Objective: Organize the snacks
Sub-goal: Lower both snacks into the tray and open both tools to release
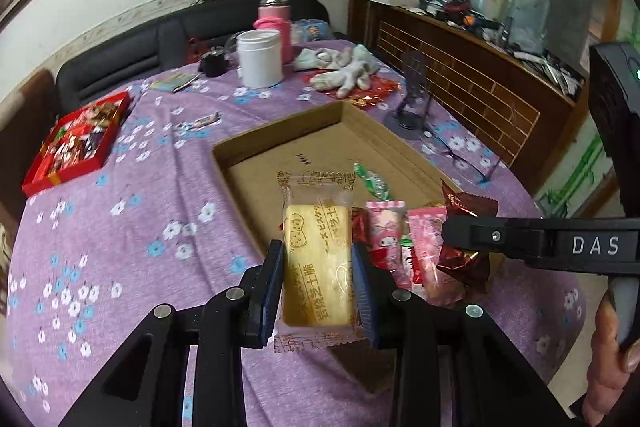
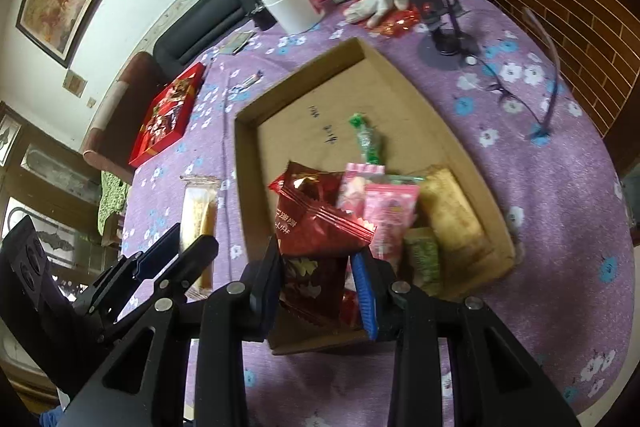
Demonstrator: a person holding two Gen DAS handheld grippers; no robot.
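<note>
The left gripper is pinching a clear-wrapped yellow biscuit packet between its fingers, holding it upright above the near left edge of a shallow cardboard tray. The right gripper is pinching a dark red foil snack packet between its fingers, holding it over the near end of the same tray. In the left wrist view, the right gripper is reaching in from the right with that red packet at its tip, and a person's hand is gripping its handle.

Inside the tray, pink packets, a green-wrapped candy, a green packet and a tan wrapped cake are lying bunched at the near end. The tray is sitting on a table covered with a purple flowered cloth. Farther back, a red box of sweets, a white jar, a pink flask and pale gloves are resting on the cloth.
</note>
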